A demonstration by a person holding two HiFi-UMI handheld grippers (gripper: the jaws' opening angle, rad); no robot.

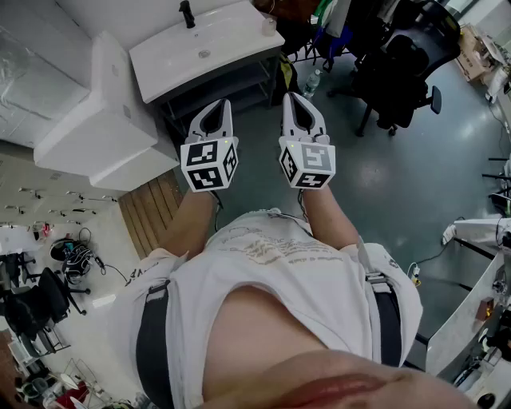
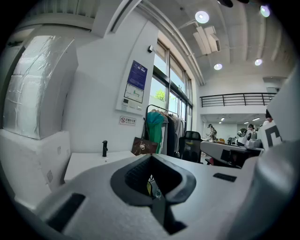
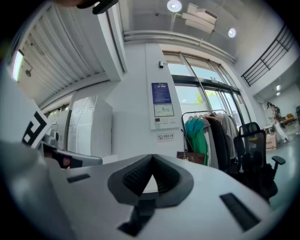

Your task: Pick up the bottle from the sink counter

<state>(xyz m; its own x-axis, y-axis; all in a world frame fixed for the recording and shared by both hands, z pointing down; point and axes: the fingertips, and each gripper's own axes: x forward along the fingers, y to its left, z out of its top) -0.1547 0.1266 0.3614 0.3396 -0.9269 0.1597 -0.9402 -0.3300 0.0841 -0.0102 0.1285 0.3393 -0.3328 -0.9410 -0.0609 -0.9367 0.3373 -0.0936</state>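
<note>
The white sink counter with a black faucet stands ahead of me, beyond both grippers. A small translucent container sits on its right corner; it is too small to tell whether it is the bottle. A clear bottle stands on the floor right of the counter and shows through the left jaw window. My left gripper and right gripper are held side by side in the air short of the counter, both shut and empty. The counter top and faucet show in the left gripper view.
White foam blocks stand left of the counter, with a wooden slat mat below them. A black office chair is at the right. A clothes rack and brown bag stand beyond the counter.
</note>
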